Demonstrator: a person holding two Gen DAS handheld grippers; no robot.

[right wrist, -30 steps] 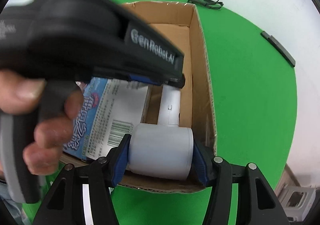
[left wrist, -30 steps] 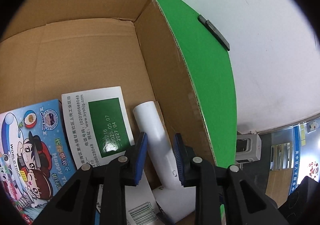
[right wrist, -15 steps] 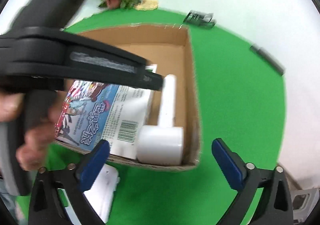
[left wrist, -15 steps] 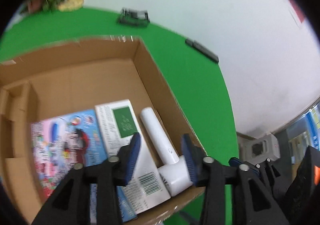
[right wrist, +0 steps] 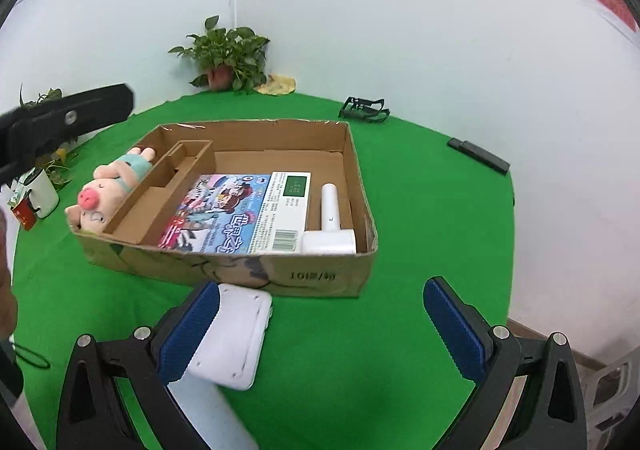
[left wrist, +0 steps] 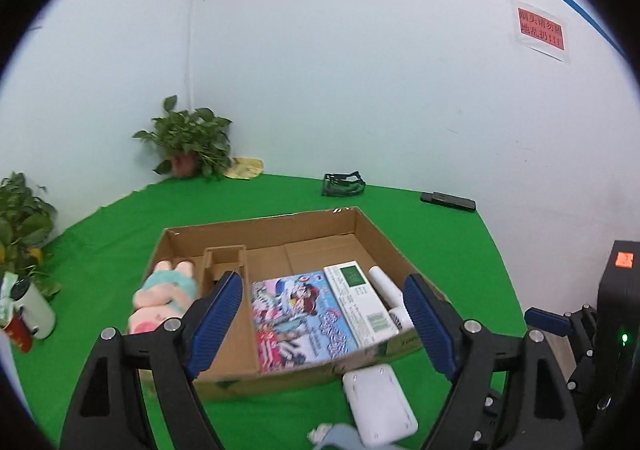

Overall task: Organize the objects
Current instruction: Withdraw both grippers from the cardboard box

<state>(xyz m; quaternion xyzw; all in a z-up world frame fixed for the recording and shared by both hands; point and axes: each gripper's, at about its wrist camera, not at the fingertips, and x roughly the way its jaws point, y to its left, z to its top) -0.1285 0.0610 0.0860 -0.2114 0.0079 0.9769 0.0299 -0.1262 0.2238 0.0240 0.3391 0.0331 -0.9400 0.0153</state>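
Both claws empty, the left claw (left wrist: 322, 324) opening and the right claw (right wrist: 320, 328) wide, a white case (right wrist: 230, 340) apparently touching the cardboard box (right wrist: 320, 270).

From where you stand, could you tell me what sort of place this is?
Probably an office corner set up for recording: a green cloth-covered table against white walls, a red paper notice, and potted plants in the corner.
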